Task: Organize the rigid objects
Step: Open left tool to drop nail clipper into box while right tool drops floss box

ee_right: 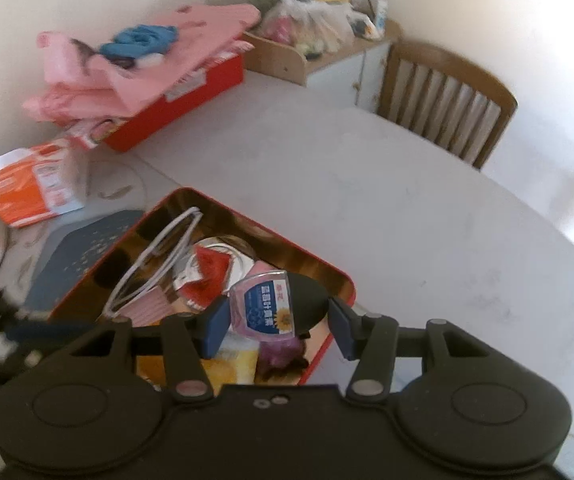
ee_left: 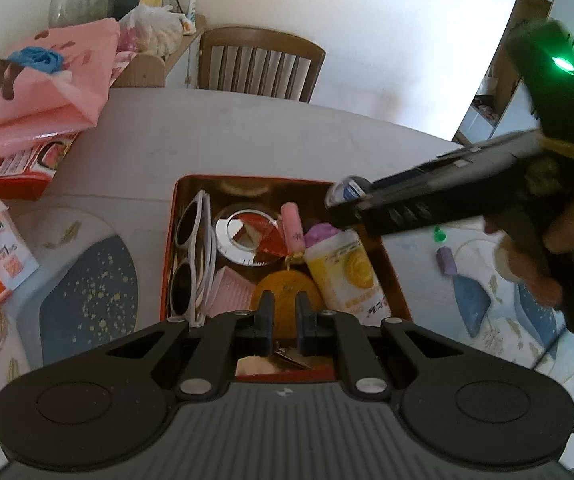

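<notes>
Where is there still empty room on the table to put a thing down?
The white table is bare between the red tin, the chair and the pink bags. Inside the tin it is crowded: sunglasses, a yellow bottle, a round mirror. The table's left edge is crowded too, by the orange packet.

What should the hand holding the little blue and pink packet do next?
Probably lower a little and open over the red tin. The right gripper is shut on the blue and pink packet, which already hangs over the tin's near corner, above the yellow bottle. The sunglasses and other small things already lie inside, so the packet likely belongs there too.
</notes>
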A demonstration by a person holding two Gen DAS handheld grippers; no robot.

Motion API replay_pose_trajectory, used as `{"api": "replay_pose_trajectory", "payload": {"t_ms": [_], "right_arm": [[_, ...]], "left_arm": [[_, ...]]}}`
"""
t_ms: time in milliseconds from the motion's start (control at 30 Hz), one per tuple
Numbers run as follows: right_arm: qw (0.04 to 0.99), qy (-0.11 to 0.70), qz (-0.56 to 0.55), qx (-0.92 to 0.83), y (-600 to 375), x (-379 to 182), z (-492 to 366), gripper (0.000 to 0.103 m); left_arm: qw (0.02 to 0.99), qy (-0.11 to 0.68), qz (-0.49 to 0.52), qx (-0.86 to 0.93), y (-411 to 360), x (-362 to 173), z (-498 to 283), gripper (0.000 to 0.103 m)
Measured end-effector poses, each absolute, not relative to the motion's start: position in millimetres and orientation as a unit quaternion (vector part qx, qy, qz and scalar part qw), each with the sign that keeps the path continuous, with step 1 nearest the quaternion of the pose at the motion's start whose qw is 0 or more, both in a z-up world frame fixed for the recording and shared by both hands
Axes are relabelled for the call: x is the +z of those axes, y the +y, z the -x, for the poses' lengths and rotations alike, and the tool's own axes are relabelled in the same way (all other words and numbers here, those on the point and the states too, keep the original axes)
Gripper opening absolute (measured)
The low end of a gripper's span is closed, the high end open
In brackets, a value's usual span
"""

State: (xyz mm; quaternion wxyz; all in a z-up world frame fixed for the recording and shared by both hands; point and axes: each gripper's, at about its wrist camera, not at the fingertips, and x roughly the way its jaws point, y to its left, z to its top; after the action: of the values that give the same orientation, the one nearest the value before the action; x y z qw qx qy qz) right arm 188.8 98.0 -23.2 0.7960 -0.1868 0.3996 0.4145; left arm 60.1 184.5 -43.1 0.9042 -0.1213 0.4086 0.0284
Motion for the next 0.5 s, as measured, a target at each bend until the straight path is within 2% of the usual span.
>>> {"api": "replay_pose_trajectory", "payload": {"t_ms": [233,500], "right_arm": [[0.791,0.426,0.176,0.401,105,-41,-198,0.053],[0.791,0.420,0.159,0.416,91,-24,-190,0.053]], "left_arm": [[0.901,0.413,0.125,0.035,192,-47,-57,0.010],[0.900,0.415,0.125,0.037,194,-48,-58,0.010]]}}
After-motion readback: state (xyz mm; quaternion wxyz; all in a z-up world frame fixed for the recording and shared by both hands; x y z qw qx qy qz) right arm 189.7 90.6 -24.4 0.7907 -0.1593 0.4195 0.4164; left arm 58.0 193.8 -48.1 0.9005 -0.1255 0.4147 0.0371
